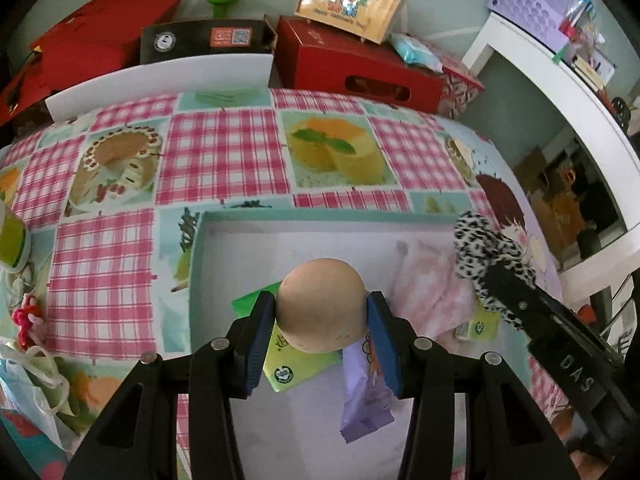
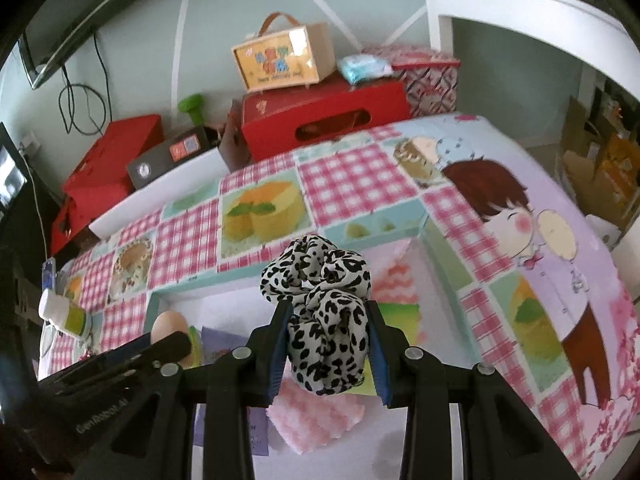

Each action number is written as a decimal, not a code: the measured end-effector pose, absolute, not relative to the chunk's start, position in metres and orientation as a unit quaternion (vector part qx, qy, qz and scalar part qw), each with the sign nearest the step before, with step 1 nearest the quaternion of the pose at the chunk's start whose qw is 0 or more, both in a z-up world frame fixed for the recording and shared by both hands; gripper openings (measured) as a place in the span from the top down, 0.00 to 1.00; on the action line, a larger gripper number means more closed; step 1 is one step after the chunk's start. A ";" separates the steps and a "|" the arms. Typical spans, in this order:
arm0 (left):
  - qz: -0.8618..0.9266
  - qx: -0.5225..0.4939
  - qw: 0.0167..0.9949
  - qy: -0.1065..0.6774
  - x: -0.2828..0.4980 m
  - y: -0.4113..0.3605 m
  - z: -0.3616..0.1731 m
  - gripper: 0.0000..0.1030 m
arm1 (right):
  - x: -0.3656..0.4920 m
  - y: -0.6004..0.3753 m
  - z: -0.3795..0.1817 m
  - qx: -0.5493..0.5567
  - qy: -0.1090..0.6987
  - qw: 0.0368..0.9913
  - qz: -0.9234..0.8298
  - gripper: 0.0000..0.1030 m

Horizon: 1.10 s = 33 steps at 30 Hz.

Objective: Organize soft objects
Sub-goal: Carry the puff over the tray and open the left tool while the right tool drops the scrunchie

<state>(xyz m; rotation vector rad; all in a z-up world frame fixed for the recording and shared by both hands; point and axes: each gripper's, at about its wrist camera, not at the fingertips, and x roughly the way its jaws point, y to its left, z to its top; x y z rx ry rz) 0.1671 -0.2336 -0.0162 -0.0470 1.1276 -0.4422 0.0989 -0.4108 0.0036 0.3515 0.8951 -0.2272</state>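
The left gripper (image 1: 322,316) is clamped on a tan squishy bun (image 1: 321,304), its blue pads (image 1: 262,344) pressed against the bun's two sides at the lower centre of the left wrist view. The bun hangs over the white-floored box (image 1: 240,248) with a teal rim. Beneath it, on the box floor, lie a green snack packet (image 1: 294,364) and a purple packet (image 1: 362,396), and a pink-and-white fluffy cloth (image 1: 428,292) spreads to the right of them.

The right gripper (image 2: 326,340) is closed on a leopard-print scrunchie (image 2: 320,304) — the fabric bunches above and below the pads in the middle of the right wrist view. It hangs above the pink cloth (image 2: 316,416) inside the same box (image 2: 168,292). In the left wrist view this gripper (image 1: 496,276) shows at the right edge with the scrunchie (image 1: 480,248) at its tip, just over the box's right side.

The box rests on a tablecloth (image 1: 212,160) of pink gingham and cake pictures. Past the table's far edge, in the upper part of both frames, stand red boxes (image 1: 360,60) and a small handled case (image 1: 348,4) — a green dumbbell (image 1: 222,2) sits to their left.
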 end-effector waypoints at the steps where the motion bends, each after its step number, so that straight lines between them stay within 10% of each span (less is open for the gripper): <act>1: -0.209 -0.019 0.821 0.531 0.166 -0.235 -0.017 0.53 | 0.100 -0.409 0.001 0.168 0.433 0.879 -0.107 0.63; 28: -0.191 -0.014 0.821 0.538 0.166 -0.221 -0.006 0.41 | 0.101 -0.400 0.012 0.132 0.443 0.878 -0.121 0.44; 33: -0.158 -0.024 0.835 0.526 0.171 -0.203 -0.002 0.19 | 0.100 -0.399 0.017 0.127 0.438 0.881 -0.129 0.31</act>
